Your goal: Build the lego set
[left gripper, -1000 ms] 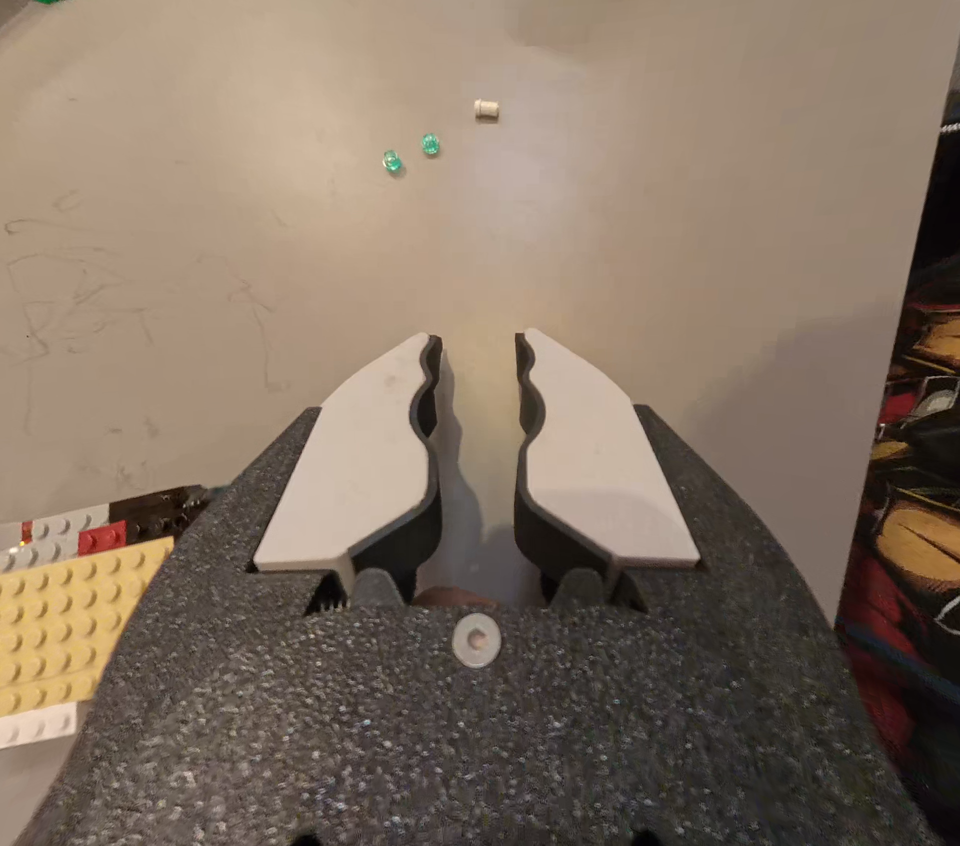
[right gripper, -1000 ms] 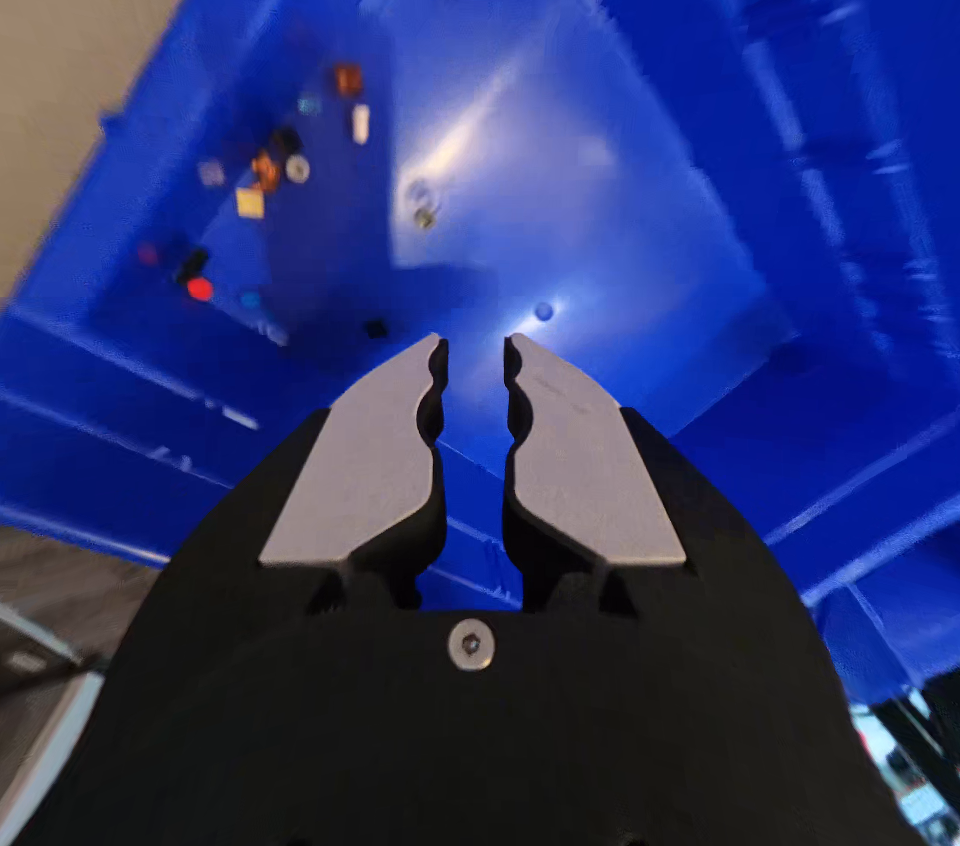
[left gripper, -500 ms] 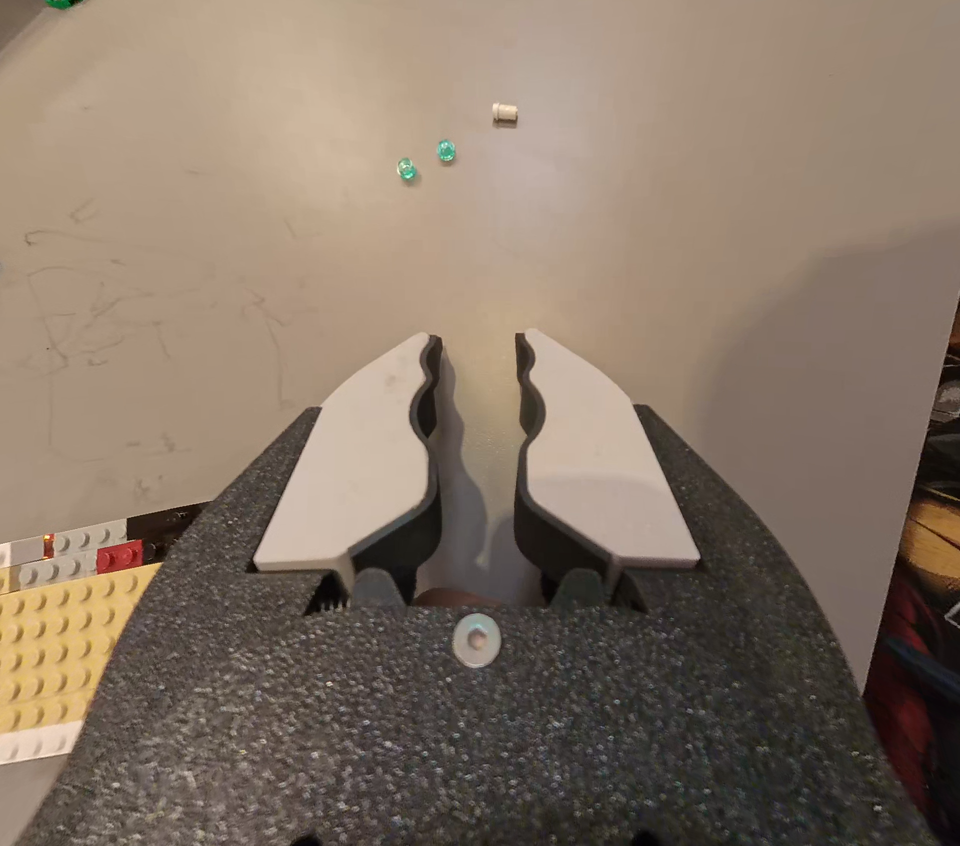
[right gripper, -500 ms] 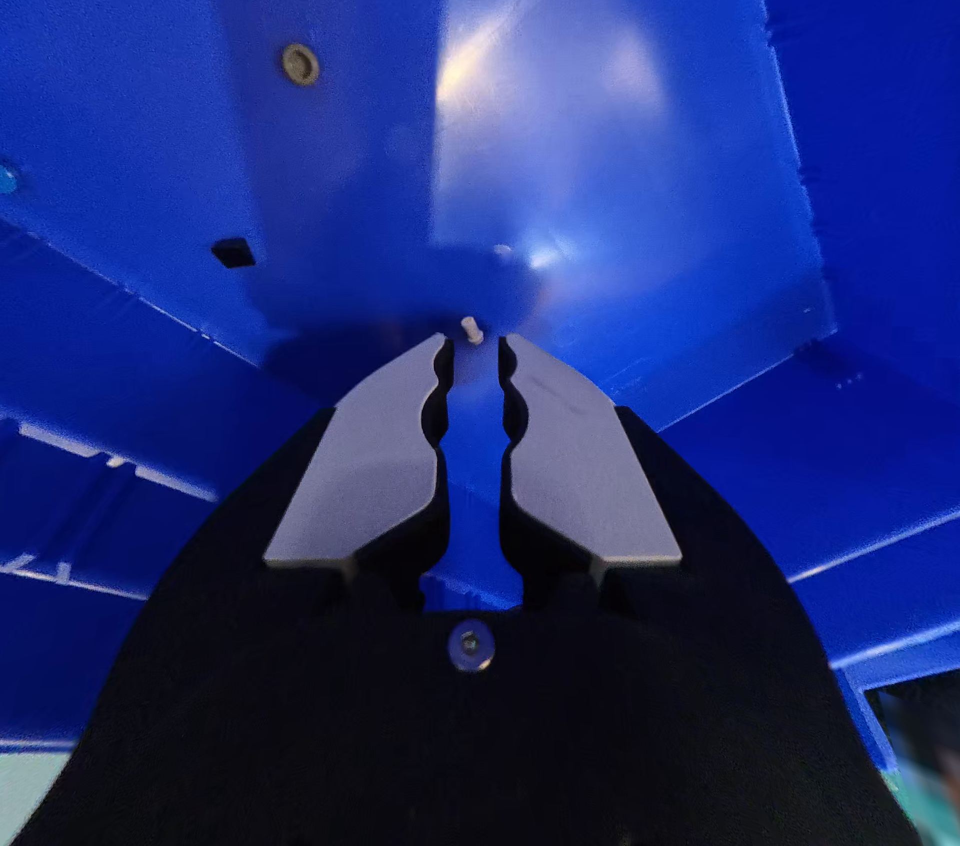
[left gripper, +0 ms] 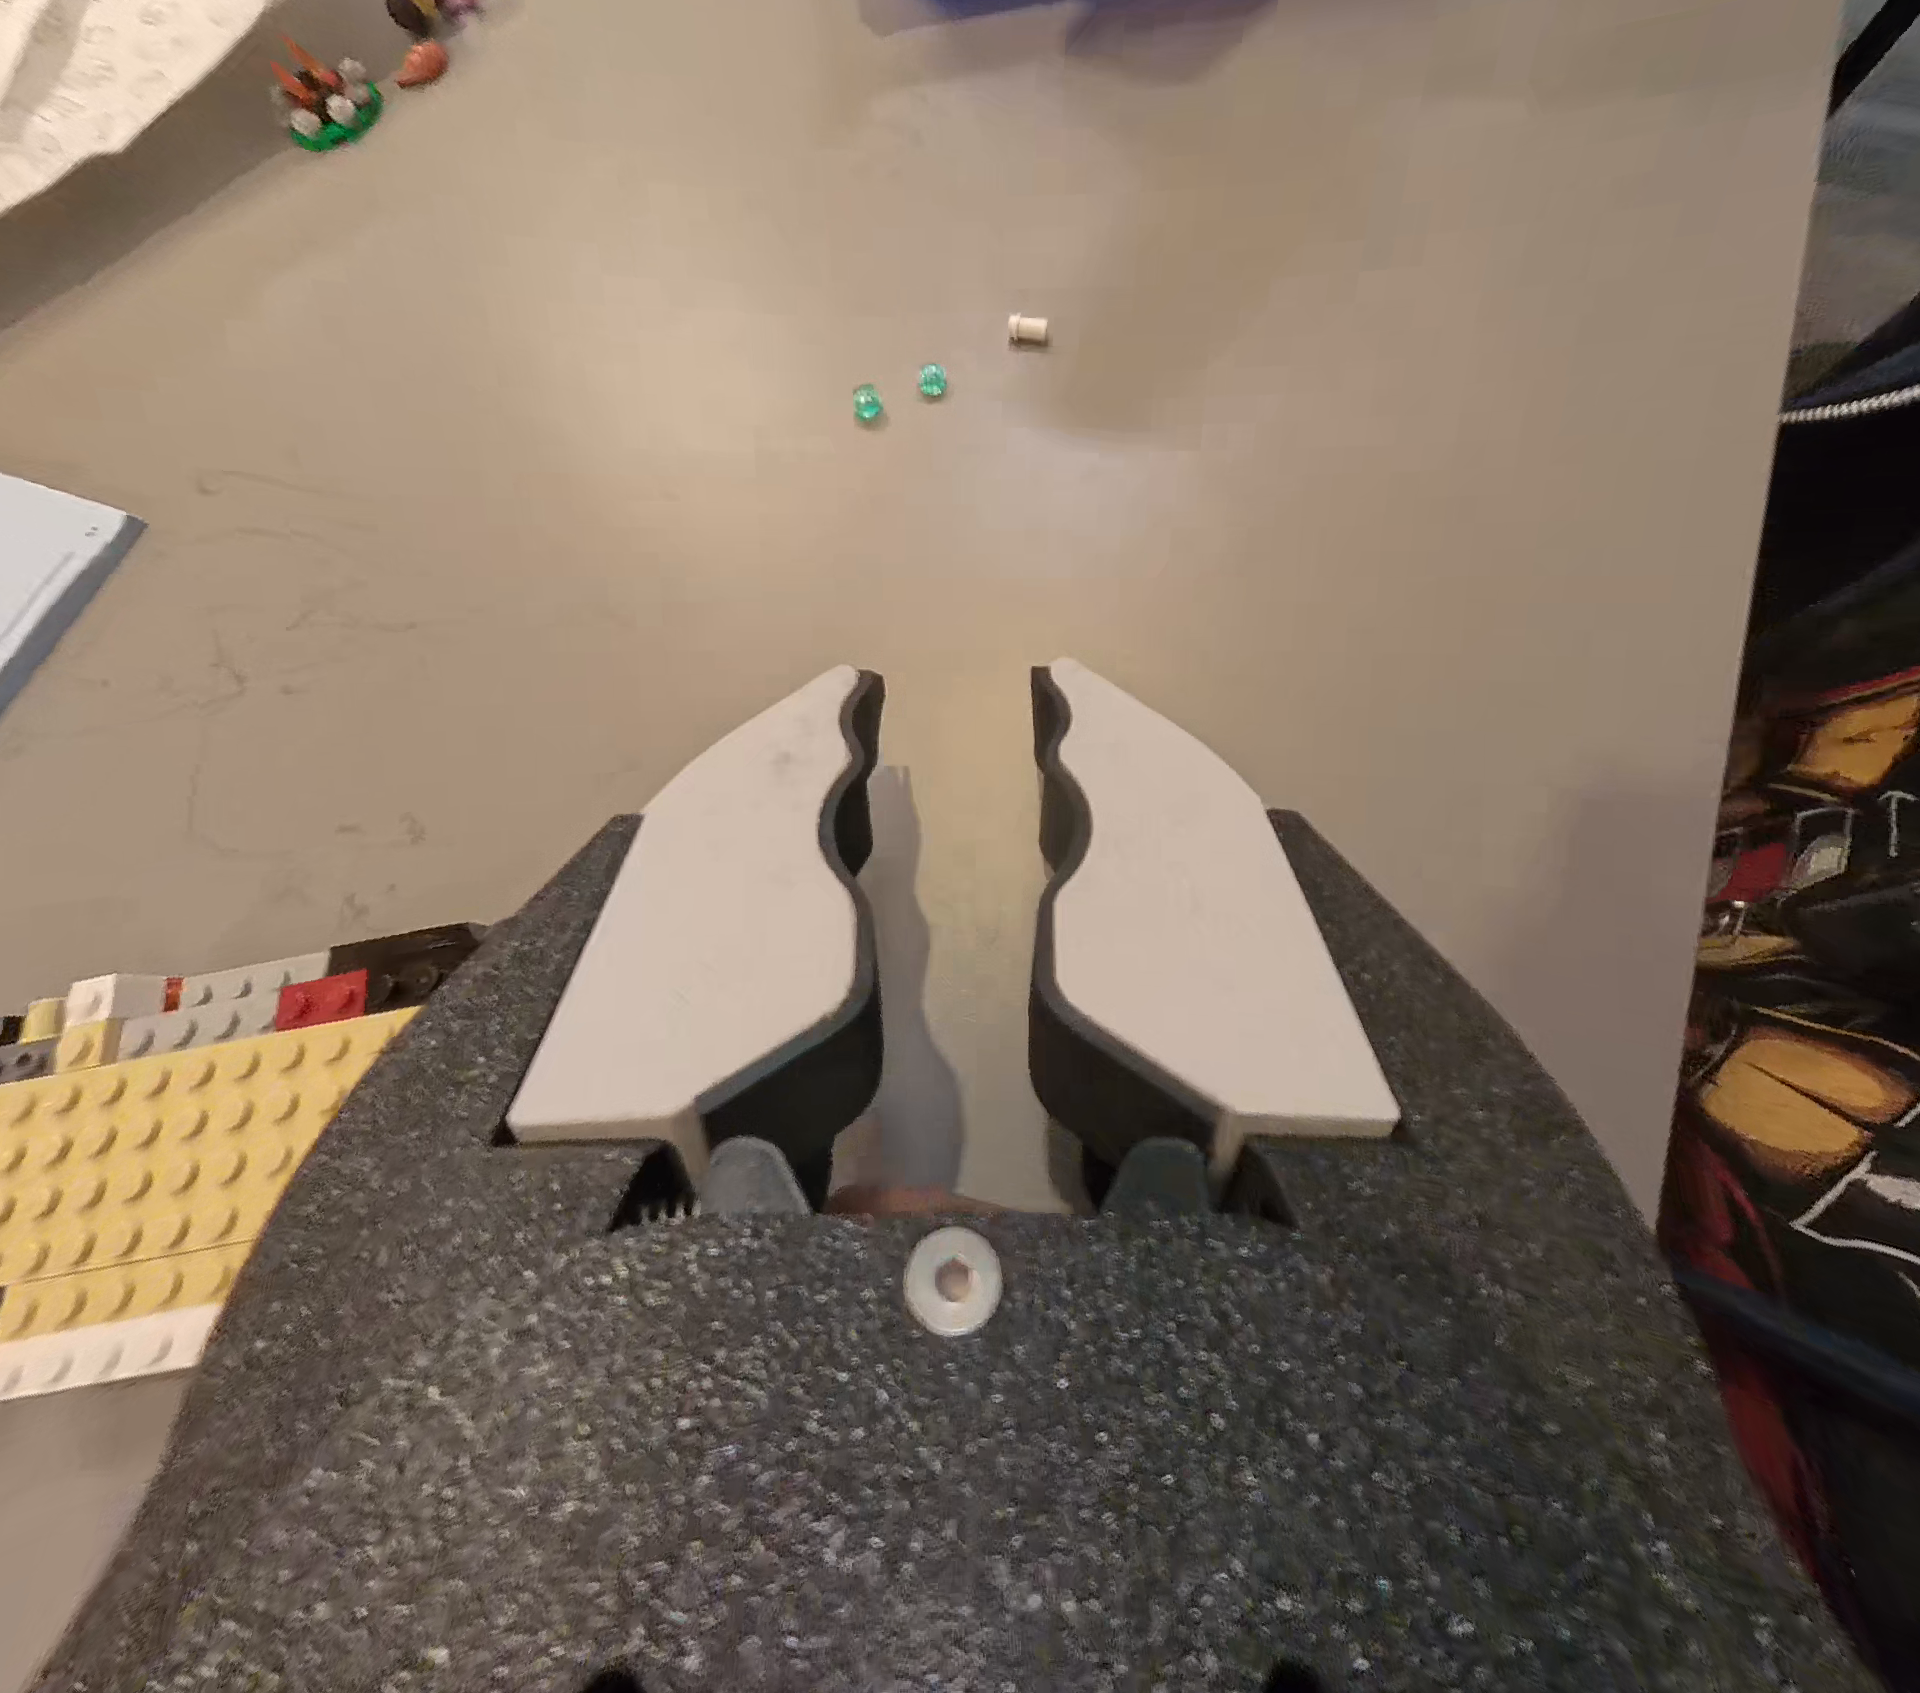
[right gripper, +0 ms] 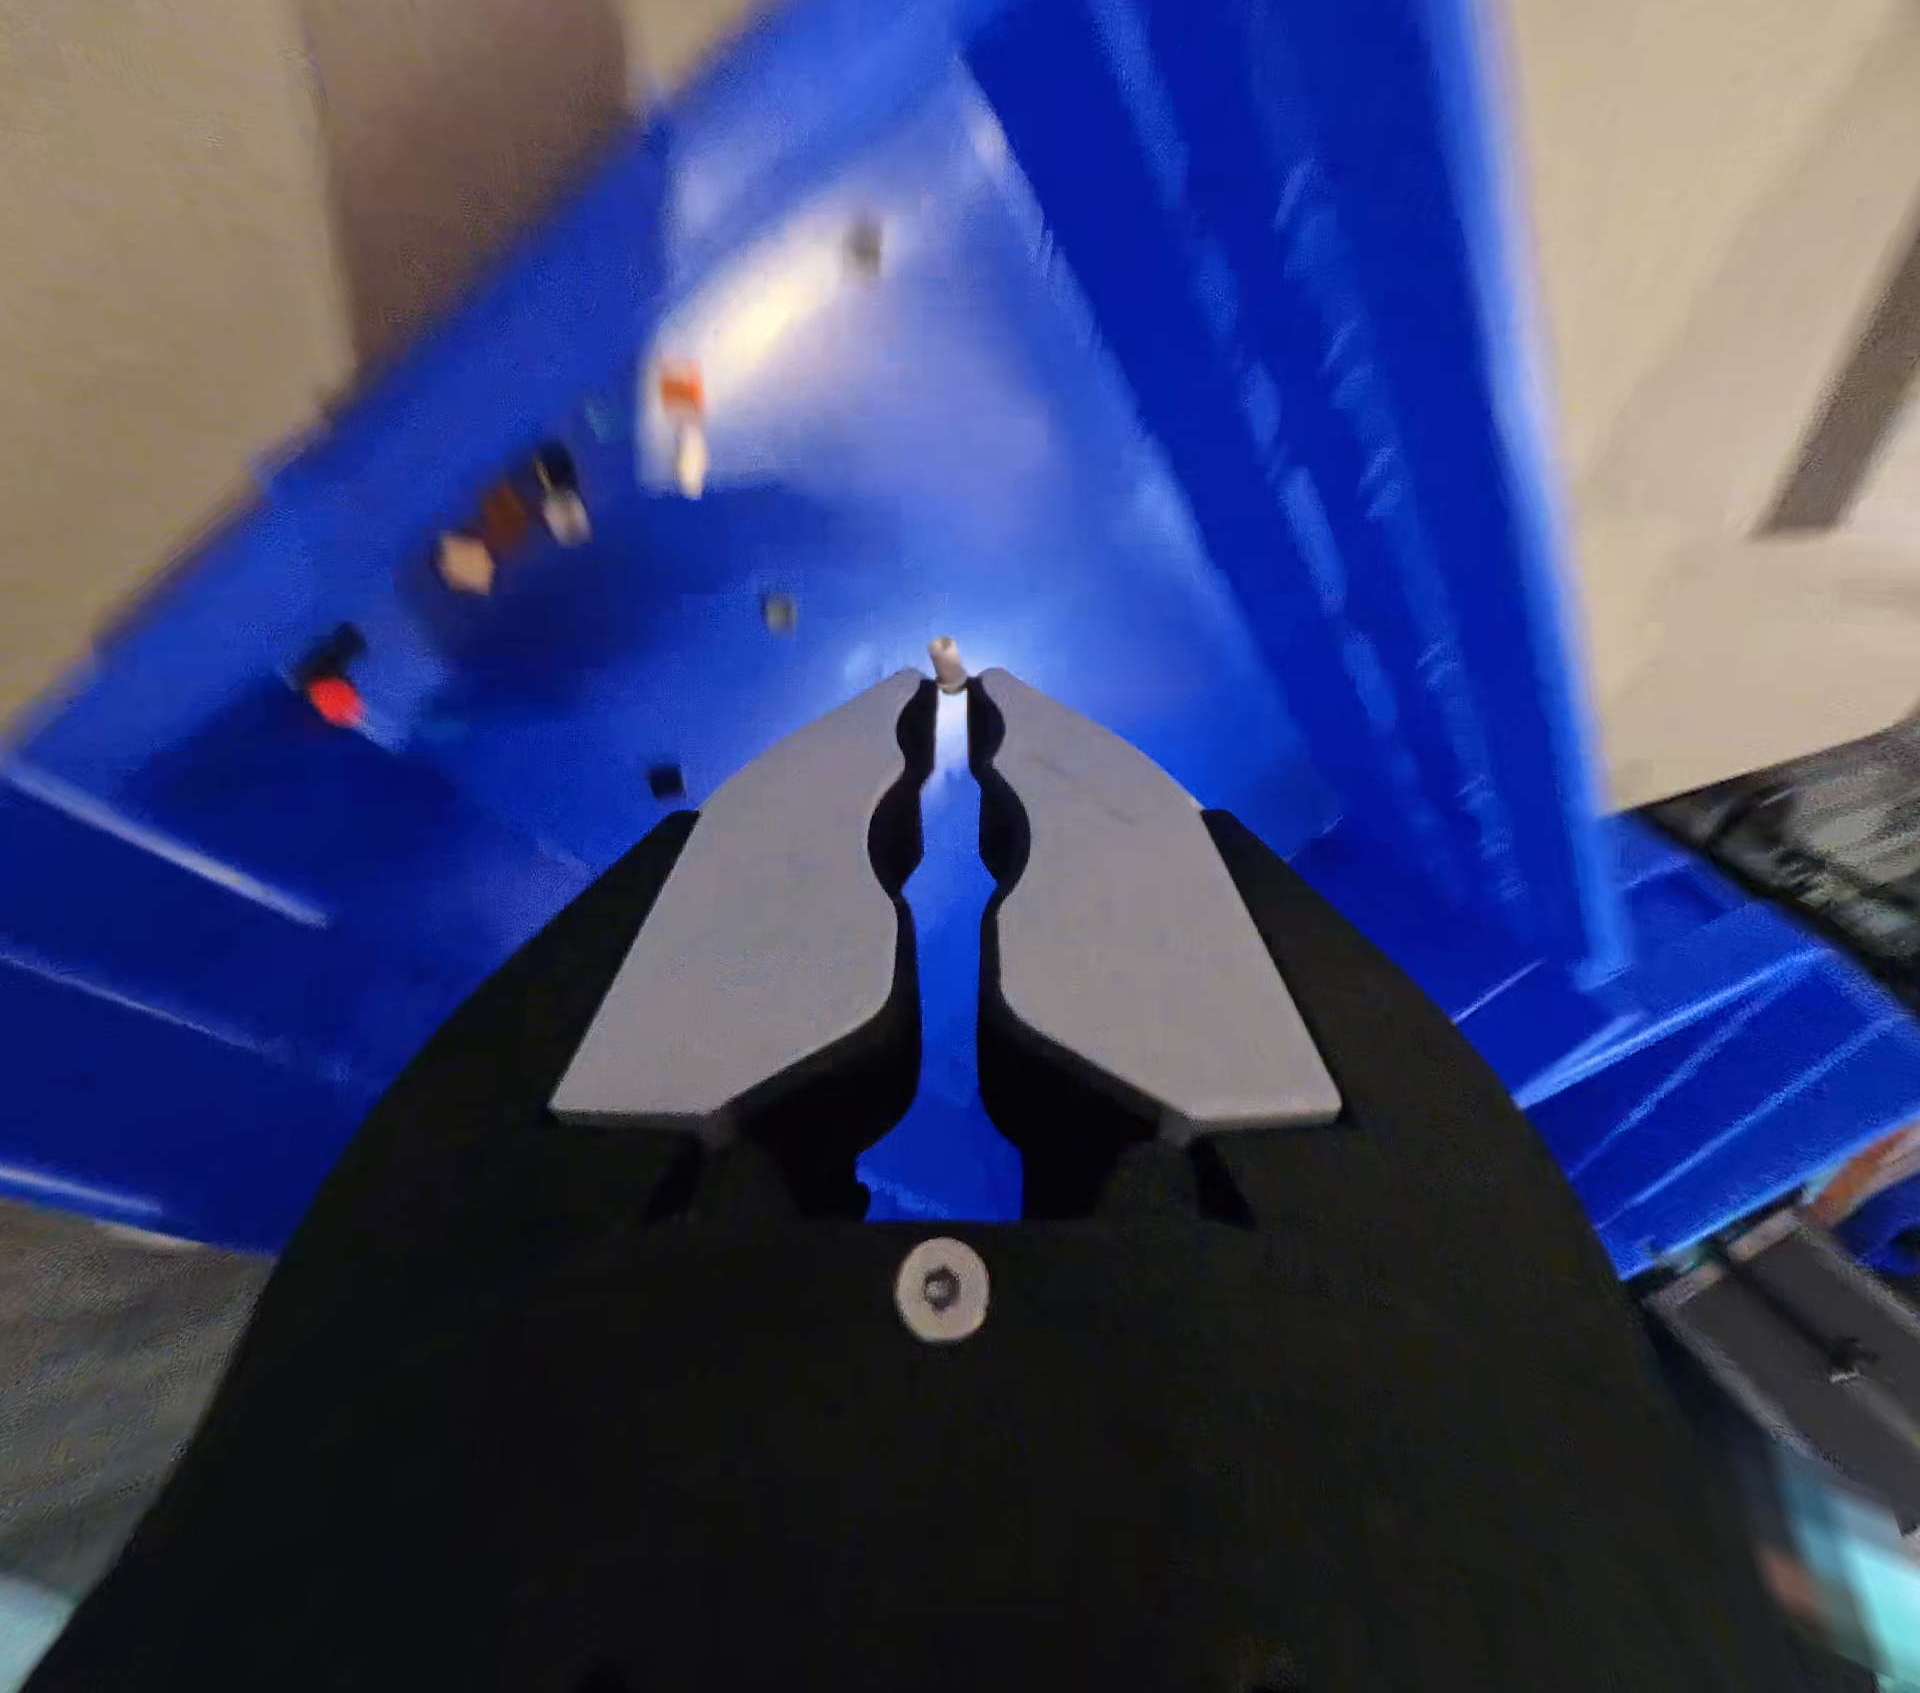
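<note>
The right gripper (right gripper: 945,679) pinches a small white peg (right gripper: 943,664) at its fingertips above the blue bin (right gripper: 1039,500); the left gripper (left gripper: 956,677), jaws spread, holds nothing

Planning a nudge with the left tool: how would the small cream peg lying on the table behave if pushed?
The cream peg looks cylindrical and lies on its side, so it would probably roll. It seems tiny and light, likely to skitter across the smooth table. The two green beads close by might scatter if it rolls their way.
</note>
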